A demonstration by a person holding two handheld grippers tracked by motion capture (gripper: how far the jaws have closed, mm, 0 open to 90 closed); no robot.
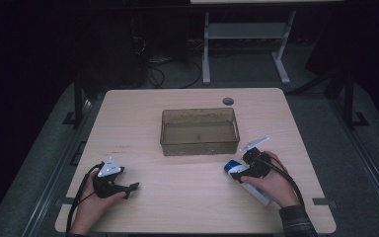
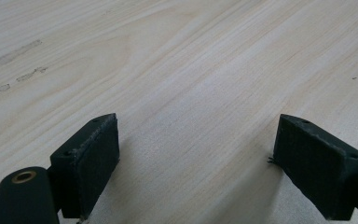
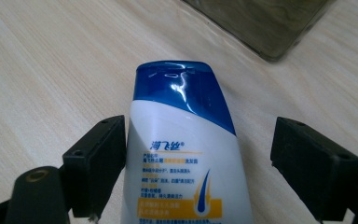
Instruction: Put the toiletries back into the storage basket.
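Observation:
A white shampoo bottle [image 1: 257, 194] with a blue cap [image 3: 179, 86] lies flat on the wooden table [image 1: 187, 202] at the right, cap toward the bin. My right gripper [image 1: 242, 170] is over it, open. In the right gripper view the bottle [image 3: 186, 154] lies between the jaws: the left pad [image 3: 102, 163] is at its side, and the right pad [image 3: 307, 163] stands off with bare table in the gap. My left gripper [image 1: 132, 188] rests low at the table's front left, open, with only wood grain between its pads [image 2: 93, 158].
A brown see-through bin [image 1: 200, 147] stands in the middle of the table, just beyond the bottle; its corner [image 3: 265, 28] is in the right gripper view. A round cable hole [image 1: 228, 101] is near the far edge. Another desk's legs [image 1: 206, 54] stand behind.

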